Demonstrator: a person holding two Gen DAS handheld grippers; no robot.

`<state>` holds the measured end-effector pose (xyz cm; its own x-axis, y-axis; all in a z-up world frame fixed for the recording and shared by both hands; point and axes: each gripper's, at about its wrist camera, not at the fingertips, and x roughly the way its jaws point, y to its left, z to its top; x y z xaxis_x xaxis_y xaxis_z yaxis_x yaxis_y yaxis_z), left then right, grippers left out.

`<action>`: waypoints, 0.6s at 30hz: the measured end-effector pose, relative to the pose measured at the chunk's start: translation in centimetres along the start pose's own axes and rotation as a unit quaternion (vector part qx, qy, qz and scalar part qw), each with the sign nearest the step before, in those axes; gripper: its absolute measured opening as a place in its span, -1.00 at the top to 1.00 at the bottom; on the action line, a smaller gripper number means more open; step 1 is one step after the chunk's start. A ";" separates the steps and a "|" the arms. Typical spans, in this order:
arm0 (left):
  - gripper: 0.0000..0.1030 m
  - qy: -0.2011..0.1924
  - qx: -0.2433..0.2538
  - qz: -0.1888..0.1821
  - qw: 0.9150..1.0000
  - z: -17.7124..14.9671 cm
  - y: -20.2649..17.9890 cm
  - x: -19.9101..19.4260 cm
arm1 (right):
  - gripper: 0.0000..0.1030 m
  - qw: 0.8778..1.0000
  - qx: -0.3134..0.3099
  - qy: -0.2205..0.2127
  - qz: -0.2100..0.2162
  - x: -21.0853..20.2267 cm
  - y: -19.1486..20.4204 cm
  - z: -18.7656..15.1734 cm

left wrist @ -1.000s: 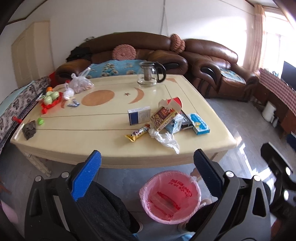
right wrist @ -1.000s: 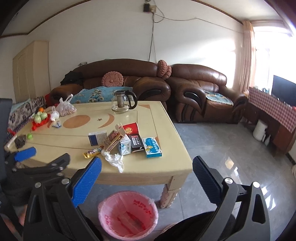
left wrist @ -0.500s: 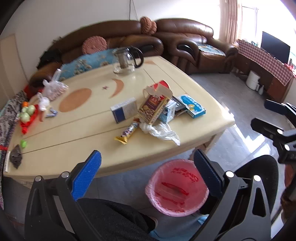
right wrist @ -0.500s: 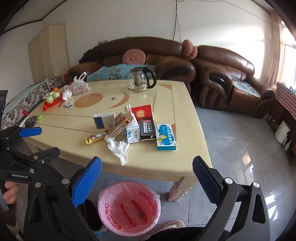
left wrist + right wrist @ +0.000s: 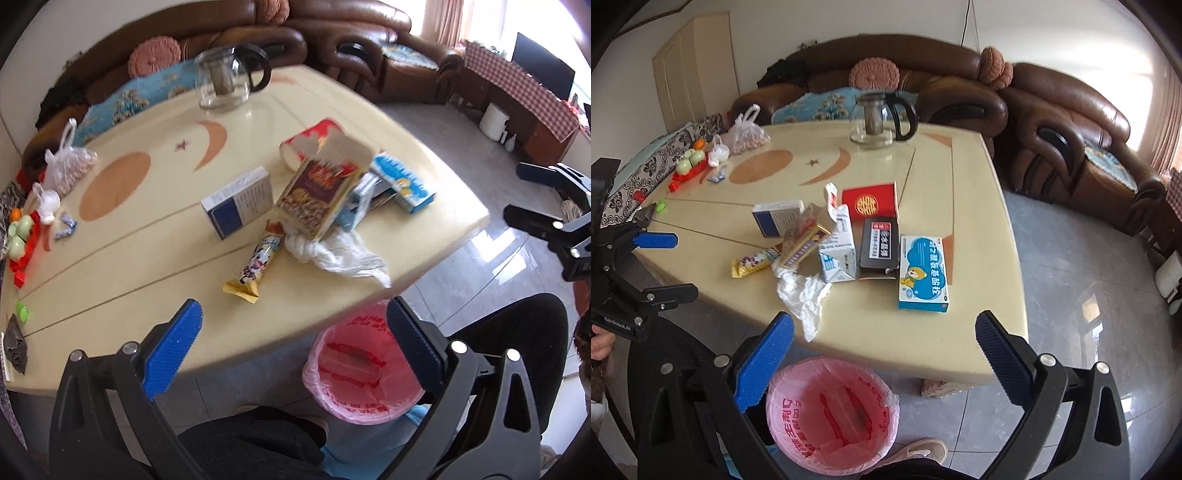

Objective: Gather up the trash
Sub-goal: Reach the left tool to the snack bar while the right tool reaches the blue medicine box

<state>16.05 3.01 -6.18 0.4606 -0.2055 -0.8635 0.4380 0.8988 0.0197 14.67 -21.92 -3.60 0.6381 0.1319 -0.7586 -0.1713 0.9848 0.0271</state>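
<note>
A heap of trash lies on the cream table (image 5: 147,295): a yellow candy wrapper (image 5: 258,264), a crumpled white plastic bag (image 5: 340,254), a brown snack box (image 5: 319,195), a blue-and-white box (image 5: 238,205) and a light blue medicine box (image 5: 925,273). Beside these are a black box (image 5: 879,247), a red box (image 5: 871,203) and a small carton (image 5: 838,251). A pink-lined bin (image 5: 833,410) stands on the floor under the table's near edge. My left gripper (image 5: 293,314) hangs open over that edge, short of the wrapper. My right gripper (image 5: 884,325) is open above the edge, near the medicine box. Neither holds anything.
A glass teapot (image 5: 879,122) stands at the table's far side. A bag of nuts (image 5: 70,162) and a red tray of green fruit (image 5: 20,236) sit at the far left. Brown sofas (image 5: 1071,122) line the back. A person's dark-clad knees (image 5: 258,443) and a shoe (image 5: 919,448) flank the bin.
Both grippers have moved forward and tipped downward toward the table, so the trash heap looks larger and nearer. Both stay open. The objects on the table have not moved.
</note>
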 end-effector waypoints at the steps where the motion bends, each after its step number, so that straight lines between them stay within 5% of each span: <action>1: -0.90 0.007 0.001 -0.001 1.000 0.2 0.2 0.7 | -0.87 1.000 0.002 0.008 0.003 0.9 -0.4 0.2; 18: -0.90 0.089 0.021 -0.021 0.996 1.9 2.4 9.9 | -0.87 0.995 0.002 0.096 0.019 11.2 -2.9 1.5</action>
<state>23.16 2.41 -13.74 0.2981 -0.1672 -0.9398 0.4882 0.8728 -0.0004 23.43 -23.10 -11.22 0.4768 0.1451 -0.8670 -0.1884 0.9802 0.0604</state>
